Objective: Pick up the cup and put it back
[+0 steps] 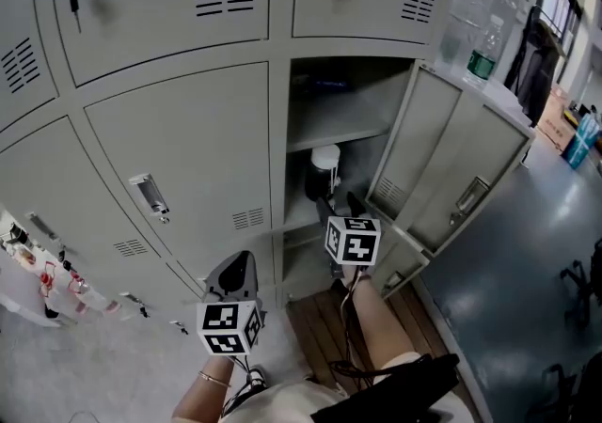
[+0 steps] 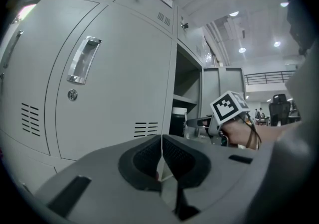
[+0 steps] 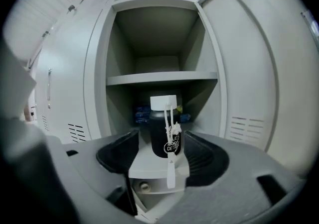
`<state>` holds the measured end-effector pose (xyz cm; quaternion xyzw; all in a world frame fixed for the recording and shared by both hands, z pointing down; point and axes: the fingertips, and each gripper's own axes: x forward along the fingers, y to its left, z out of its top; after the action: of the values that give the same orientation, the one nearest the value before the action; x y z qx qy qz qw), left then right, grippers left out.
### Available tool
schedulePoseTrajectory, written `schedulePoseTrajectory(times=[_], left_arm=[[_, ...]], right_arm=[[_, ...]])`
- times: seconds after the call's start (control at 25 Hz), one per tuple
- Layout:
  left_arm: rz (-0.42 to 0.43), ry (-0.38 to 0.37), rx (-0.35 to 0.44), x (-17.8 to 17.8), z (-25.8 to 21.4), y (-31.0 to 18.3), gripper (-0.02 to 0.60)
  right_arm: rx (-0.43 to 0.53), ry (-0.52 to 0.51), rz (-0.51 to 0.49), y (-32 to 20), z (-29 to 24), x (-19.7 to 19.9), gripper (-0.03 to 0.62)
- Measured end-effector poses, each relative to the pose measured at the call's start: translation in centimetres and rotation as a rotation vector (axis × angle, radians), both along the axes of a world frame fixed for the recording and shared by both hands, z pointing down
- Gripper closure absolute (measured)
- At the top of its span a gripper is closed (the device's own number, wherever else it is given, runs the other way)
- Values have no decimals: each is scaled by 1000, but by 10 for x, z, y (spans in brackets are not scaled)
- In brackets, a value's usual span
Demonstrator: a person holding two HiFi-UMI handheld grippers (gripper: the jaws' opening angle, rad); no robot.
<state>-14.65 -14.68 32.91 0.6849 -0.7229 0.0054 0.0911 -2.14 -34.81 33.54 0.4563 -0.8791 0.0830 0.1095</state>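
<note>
At the left of the head view stands a closed locker door (image 1: 179, 158) of smooth grey painted sheet metal, flat, with a recessed shiny handle (image 1: 149, 194) and a small block of louvred vents (image 1: 247, 218). Below it, at lower centre-left, the left gripper (image 1: 233, 271) has its dark ribbed pads pressed together with nothing between them, meeting in a thin line in the left gripper view (image 2: 161, 161).

In the centre, the open compartment (image 1: 339, 106) is a plain box with a thin metal shelf (image 3: 159, 77). Under that shelf stands the cup (image 3: 166, 133) — a dark, glossy cylinder with a white lid and a white strap (image 3: 171, 168) hanging down its front. The right gripper (image 3: 160, 141) frames the cup, jaws apart, with a gap on each side. At the right hangs the open door (image 1: 451, 167) — same grey metal.
</note>
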Motion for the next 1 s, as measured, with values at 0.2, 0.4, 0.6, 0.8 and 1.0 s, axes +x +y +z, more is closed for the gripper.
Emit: schedulePoseTrajectory(times=[0.2,0.4,0.6,0.8,1.0], left_arm=[[28,-3,17,0,-8,11,572],[56,-1,38,0,-17,16,572],[84,6,50,3,-23,14,572],[118,1,56,11,-25,6,572],[142,12,66,20,-27,-5,572]], right_arm=[[19,-10,36,26,-9,11,372],[36,-27,80,50,-20,25,427],[60,-26,117,73,-32,38,484],[74,-15,141,94,-34,49,521],[65,-21,164,110,-28,61,573]])
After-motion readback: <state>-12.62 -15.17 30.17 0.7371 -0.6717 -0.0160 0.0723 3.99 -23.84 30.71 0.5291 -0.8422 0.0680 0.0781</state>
